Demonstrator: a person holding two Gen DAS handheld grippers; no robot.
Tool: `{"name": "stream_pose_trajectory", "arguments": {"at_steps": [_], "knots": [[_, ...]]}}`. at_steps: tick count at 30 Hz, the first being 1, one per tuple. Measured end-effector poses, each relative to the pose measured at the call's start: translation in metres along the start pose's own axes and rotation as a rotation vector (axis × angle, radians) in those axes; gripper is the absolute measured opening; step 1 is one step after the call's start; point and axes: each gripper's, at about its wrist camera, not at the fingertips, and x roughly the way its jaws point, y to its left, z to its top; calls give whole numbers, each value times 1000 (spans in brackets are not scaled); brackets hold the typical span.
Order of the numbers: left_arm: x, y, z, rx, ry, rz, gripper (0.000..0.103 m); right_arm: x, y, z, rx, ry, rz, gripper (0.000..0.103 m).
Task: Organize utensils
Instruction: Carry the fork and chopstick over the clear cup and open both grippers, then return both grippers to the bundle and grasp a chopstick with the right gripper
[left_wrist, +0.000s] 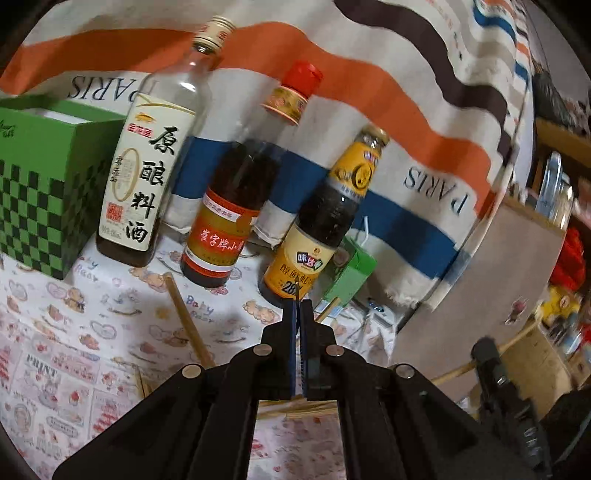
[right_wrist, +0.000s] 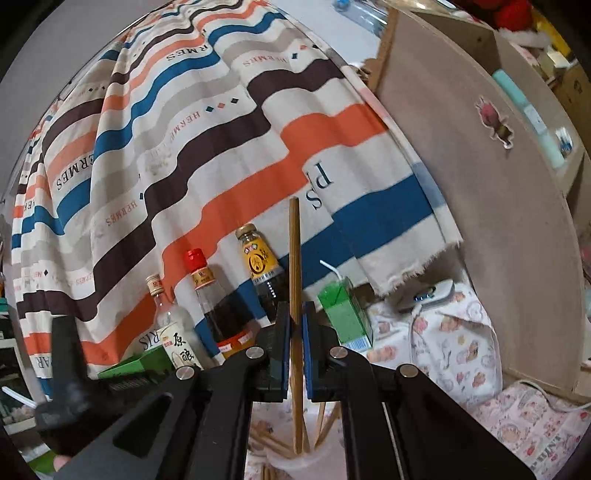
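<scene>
we list our right gripper clamped on one upright wooden chopstick above a white cup of chopsticks, our left gripper fully closed and seemingly empty, a loose chopstick on the printed tablecloth.

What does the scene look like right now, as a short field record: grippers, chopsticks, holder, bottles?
left gripper: shut, a thin sliver showing at its tips, nothing else seen held
right gripper: shut on one upright brown wooden chopstick
white cup holder: below the right gripper, several chopsticks in it
loose wooden chopstick: lying on the bear-print tablecloth
three sauce bottles: standing against the striped cloth backdrop
</scene>
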Motion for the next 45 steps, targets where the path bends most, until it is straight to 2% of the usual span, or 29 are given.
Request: {"name": "stream_pose_trajectory", "arguments": {"at_steps": [2, 5, 7, 9, 13, 15, 16, 20, 23, 28, 31, 33, 36, 38, 40, 43, 45], "knots": [[7, -1, -7, 31, -2, 19, 1, 5, 3, -3, -11, 3, 5, 7], [16, 9, -18, -7, 14, 15, 1, 18, 11, -14, -93, 18, -19, 7], [17, 17, -26, -28, -23, 47, 1, 25, 9, -17, -110, 36, -29, 7], [21, 24, -32, -53, -12, 24, 1, 36, 4, -22, -92, 91, -14, 7], [18, 30, -28, -73, -24, -3, 1, 42, 3, -31, -109, 123, -21, 7], [17, 28, -27, -47, -2, -34, 1, 45, 2, -30, -95, 147, -3, 7], [17, 26, -27, -22, 8, -23, 1, 48, 2, -31, -98, 170, 3, 7], [18, 21, -34, 47, 24, 87, 1, 62, 3, -43, -117, 267, 25, 7], [22, 31, -38, 7, 54, 82, 1, 75, 4, -55, -142, 352, 52, 7], [32, 53, -45, -70, 114, 67, 1, 83, 2, -67, -153, 407, 33, 7], [40, 59, -48, -71, 183, 33, 1, 87, 1, -68, -176, 433, 19, 7], [39, 62, -49, -62, 195, 41, 1, 87, -1, -66, -194, 460, 34, 7], [27, 58, -46, -18, 167, 52, 1, 85, -6, -61, -180, 469, 35, 14], [18, 58, -41, -24, 161, 40, 4, 82, -7, -58, -174, 462, 35, 30], [7, 60, -36, -33, 148, 40, 6, 78, -5, -54, -174, 457, 46, 34], [-15, 53, -31, 61, 110, 111, 15, 76, -1, -52, -171, 480, 34, 43], [-32, 48, -30, 132, 91, 212, 21, 75, 3, -57, -172, 551, -39, 44]]}}
